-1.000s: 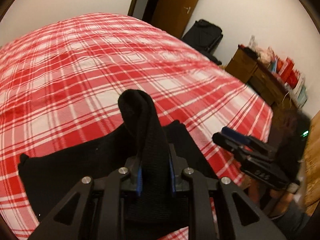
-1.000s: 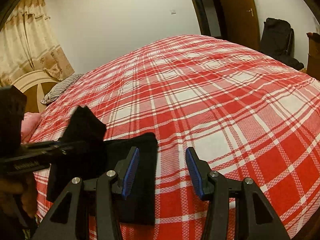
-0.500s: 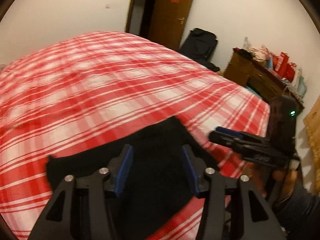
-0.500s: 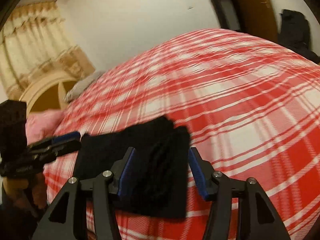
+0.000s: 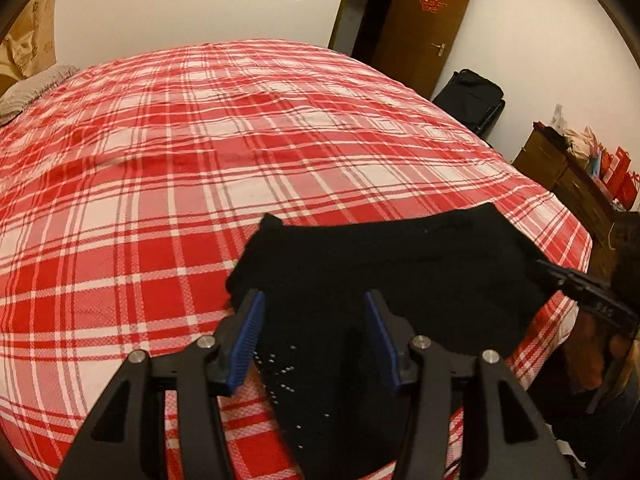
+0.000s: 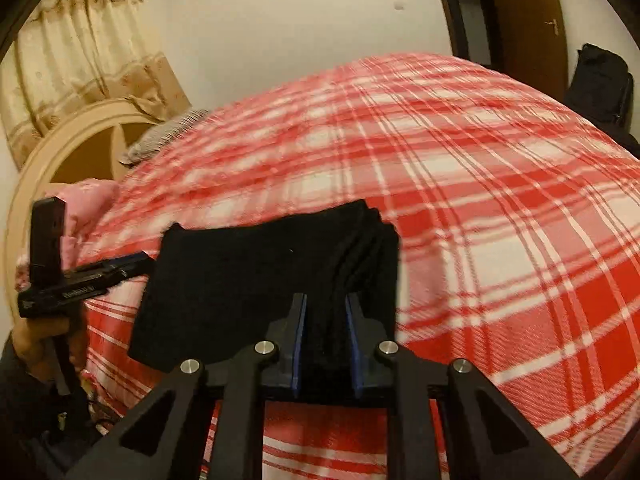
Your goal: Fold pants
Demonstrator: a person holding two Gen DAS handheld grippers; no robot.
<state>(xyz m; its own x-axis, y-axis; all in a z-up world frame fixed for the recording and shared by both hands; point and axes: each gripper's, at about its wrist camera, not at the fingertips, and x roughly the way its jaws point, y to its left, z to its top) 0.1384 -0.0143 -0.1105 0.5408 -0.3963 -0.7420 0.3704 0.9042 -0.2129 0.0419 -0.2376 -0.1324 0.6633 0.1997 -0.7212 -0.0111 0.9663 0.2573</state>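
Observation:
The black pants (image 5: 392, 264) lie folded into a thick rectangle near the front edge of the bed. My left gripper (image 5: 314, 336) is open just above their left end, holding nothing. In the right wrist view the pants (image 6: 248, 268) show stacked layers along their right edge. My right gripper (image 6: 326, 332) is shut on the near right edge of the pants, cloth bunched between the blue pads. The left gripper (image 6: 132, 262) shows at the pants' left side in that view; the right gripper's (image 5: 548, 268) far tip shows in the left wrist view.
The bed (image 5: 200, 140) has a red and white plaid cover. A grey pillow (image 5: 32, 88), a cream headboard (image 6: 80, 136) and pink bedding (image 6: 88, 204) lie at its head. A black suitcase (image 5: 472, 100), a wooden door (image 5: 424, 20) and a cluttered dresser (image 5: 576, 176) stand beyond.
My left gripper let go of the pant end it held up and opened; the cloth now lies flat on the stack. My right gripper moved onto the pants' right edge and shut on it.

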